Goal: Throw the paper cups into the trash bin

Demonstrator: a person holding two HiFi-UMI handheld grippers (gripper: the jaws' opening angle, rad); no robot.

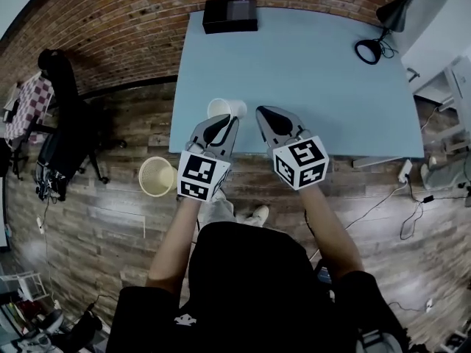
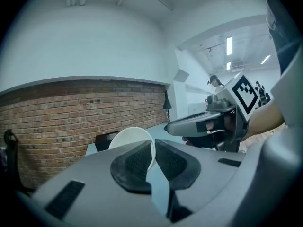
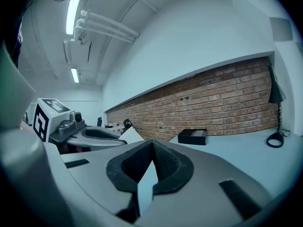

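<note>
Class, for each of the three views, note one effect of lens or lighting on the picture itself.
Head view: fisheye curves the brick wall and the wooden floor planks. Left gripper view: black vignette in the corners, ceiling lights blown out. Right gripper view: the brick wall's top line bows, a ceiling strip light glares.

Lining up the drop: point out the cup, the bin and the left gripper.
cup (image 1: 221,108), head view, its white body.
bin (image 1: 149,183), head view, its mesh wall.
left gripper (image 2: 153,149), left gripper view, between its fingertips, shut on the cup's rim.
</note>
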